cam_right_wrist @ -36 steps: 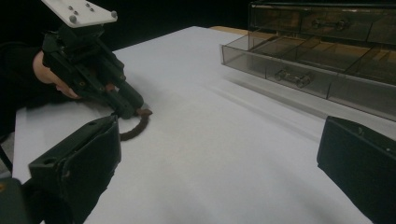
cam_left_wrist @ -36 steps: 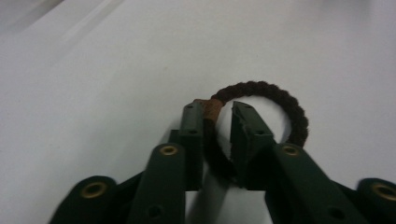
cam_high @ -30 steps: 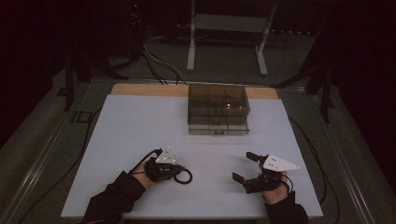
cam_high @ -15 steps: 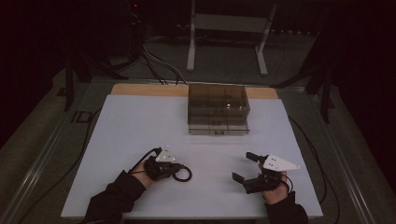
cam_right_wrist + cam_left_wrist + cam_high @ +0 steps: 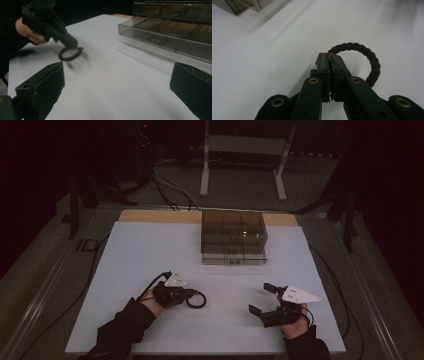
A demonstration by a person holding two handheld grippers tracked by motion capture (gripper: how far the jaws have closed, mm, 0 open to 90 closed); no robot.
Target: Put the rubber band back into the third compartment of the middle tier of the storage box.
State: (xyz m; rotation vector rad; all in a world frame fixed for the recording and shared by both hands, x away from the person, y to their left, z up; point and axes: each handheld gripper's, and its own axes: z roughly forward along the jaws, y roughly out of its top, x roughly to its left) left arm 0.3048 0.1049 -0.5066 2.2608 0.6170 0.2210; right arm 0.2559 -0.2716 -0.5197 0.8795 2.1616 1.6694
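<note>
Two grippers are out over the white table (image 5: 150,250), one in each of the person's hands. The left gripper (image 5: 329,60) has its jaws pinched tight on a dark braided hair tie (image 5: 372,62); the pads meet on the cord at one spot and the rest of the loop curves out to the side, low over the white surface, though I cannot tell whether it touches. From the high view that same hair tie (image 5: 196,300) hangs off the front of the left gripper (image 5: 187,294), near the table's front edge and well apart from the box. The right gripper (image 5: 262,297) sits to the other side with its jaws spread wide and nothing between them.

At the far middle of the table stands a smoky clear plastic drawer box (image 5: 233,236), its compartments showing through the walls. A small dark strip marks its front base, possibly a label, too small to read.
</note>
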